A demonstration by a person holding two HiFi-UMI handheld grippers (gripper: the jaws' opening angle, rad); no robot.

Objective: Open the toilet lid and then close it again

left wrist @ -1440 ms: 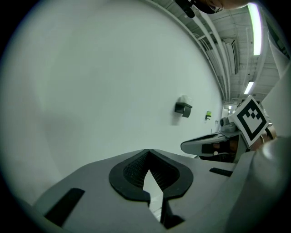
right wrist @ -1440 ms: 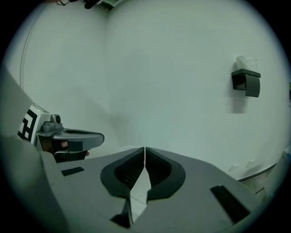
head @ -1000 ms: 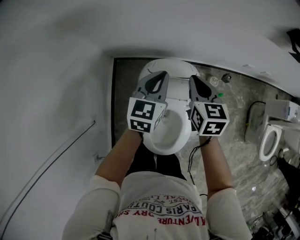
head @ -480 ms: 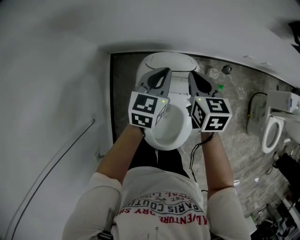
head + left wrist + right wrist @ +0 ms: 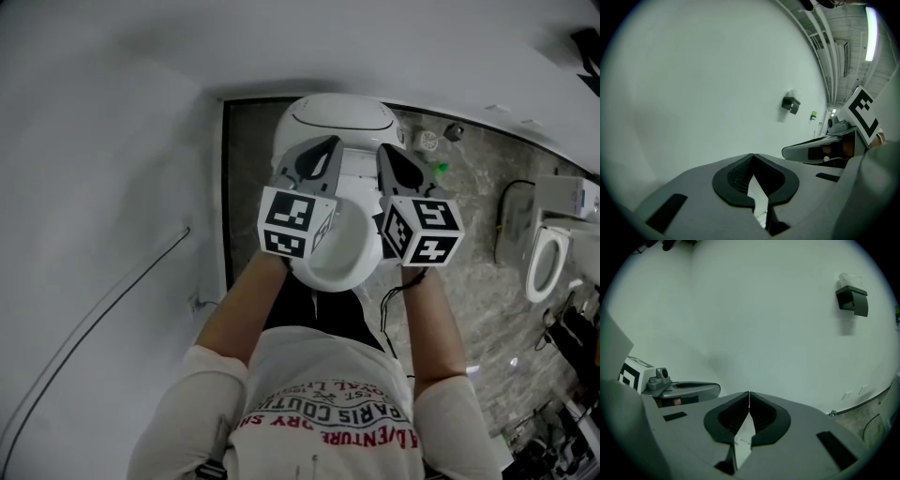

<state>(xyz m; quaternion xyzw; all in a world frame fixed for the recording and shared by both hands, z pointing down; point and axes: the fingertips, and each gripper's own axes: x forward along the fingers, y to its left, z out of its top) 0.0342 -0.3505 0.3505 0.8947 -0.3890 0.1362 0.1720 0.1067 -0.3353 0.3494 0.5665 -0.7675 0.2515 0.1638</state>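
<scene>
- White wall fills the left and top of the head view. A grey marbled floor (image 5: 469, 216) runs down the right side, where a second white toilet (image 5: 544, 267) sits at the right edge.
- At centre frame the white ceramic toilet bowl (image 5: 342, 258) shows open. The white plastic toilet lid (image 5: 337, 114) seems to stand raised behind it at upper centre (a judgement, since it is seen from above, nearly edge-on).
- The left grey claw (image 5: 323, 147) hovers over the bowl's left side, its jaws pressed together at the tips with nothing between them.
- The right grey claw (image 5: 385, 153) hovers over the bowl's right side, likewise closed and empty. Both gripper views face only bare wall.
- Neither claw touches the lid, as far as I can tell.
- Closing the lid looks like the step left. Closed tips on smooth plastic could slip off the rim, and a lid let go past upright would drop and slam onto the bowl.
</scene>
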